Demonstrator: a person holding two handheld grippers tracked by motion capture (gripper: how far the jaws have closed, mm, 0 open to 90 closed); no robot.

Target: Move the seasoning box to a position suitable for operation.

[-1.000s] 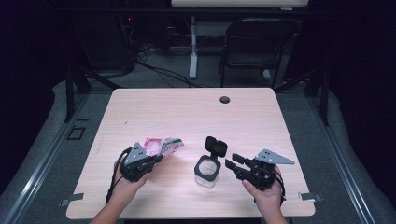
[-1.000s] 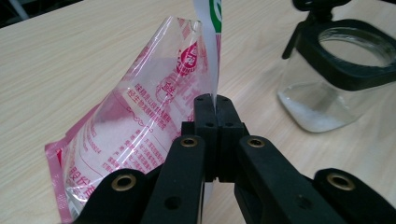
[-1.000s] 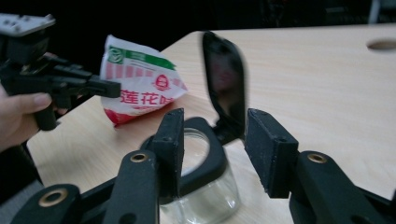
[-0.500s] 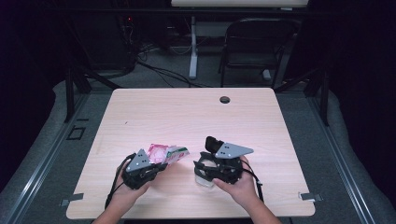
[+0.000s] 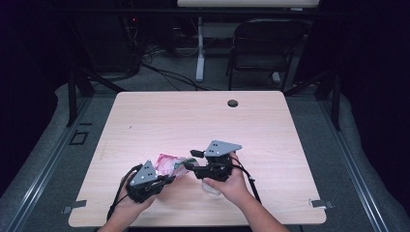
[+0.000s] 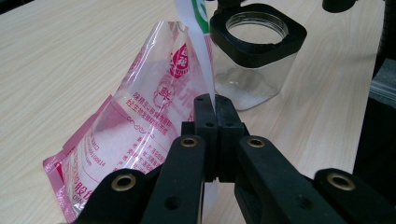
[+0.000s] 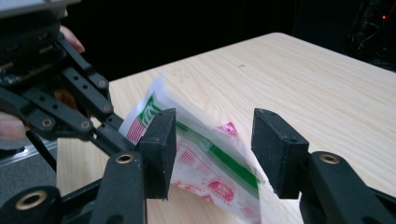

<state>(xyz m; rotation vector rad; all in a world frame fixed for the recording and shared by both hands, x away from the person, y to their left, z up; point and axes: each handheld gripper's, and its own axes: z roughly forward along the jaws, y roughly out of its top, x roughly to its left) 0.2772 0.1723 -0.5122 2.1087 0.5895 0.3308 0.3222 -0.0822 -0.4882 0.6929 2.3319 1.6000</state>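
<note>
**Two Grippers on One Bag: Spill Risk**

Two grippers work low centre of the high view. My left gripper (image 5: 167, 180) is clamped on the pink salt bag (image 6: 140, 126), which leans on the desk (image 5: 270, 125) beside the open jar (image 6: 254, 51). My right gripper (image 7: 212, 154) has just been opening; its jaws straddle the bag's top without pressing. A skewed closure could tear the film, spilling grains, or tip the jar.

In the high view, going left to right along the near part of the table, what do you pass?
Left claw → pink bag → right claw → clear jar
</note>
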